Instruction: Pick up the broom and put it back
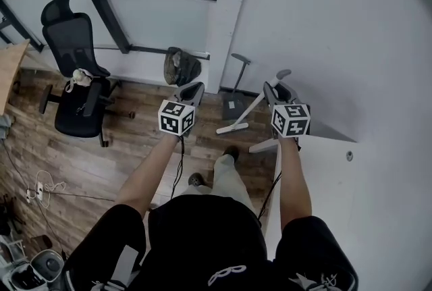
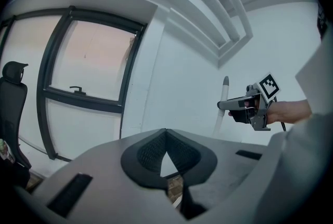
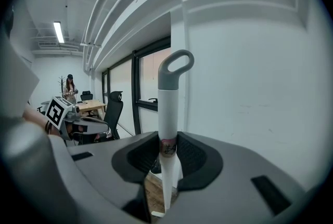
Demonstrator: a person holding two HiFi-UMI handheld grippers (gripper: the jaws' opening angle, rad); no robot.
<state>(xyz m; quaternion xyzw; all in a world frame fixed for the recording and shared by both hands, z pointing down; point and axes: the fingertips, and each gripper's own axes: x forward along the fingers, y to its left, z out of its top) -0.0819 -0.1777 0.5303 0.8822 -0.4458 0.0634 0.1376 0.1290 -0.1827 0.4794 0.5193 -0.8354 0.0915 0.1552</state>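
At ten o'clock in the head view stands a black mesh office chair (image 1: 74,73). Near the middle hangs our left gripper (image 1: 191,90), jaws pressed together on nothing. At about one o'clock from it, a grey long-handled dustpan (image 1: 235,104) stands against the white wall (image 1: 337,26). Just right of that slants the white broom with a grey loop end (image 1: 252,105). Its head is low over the wood-plank floor (image 1: 135,141), touching or not we cannot tell, and its shaft is pinched in our right gripper (image 1: 278,90). We judge the pick-up done. Putting it back remains, probably by the wall near the dustpan.
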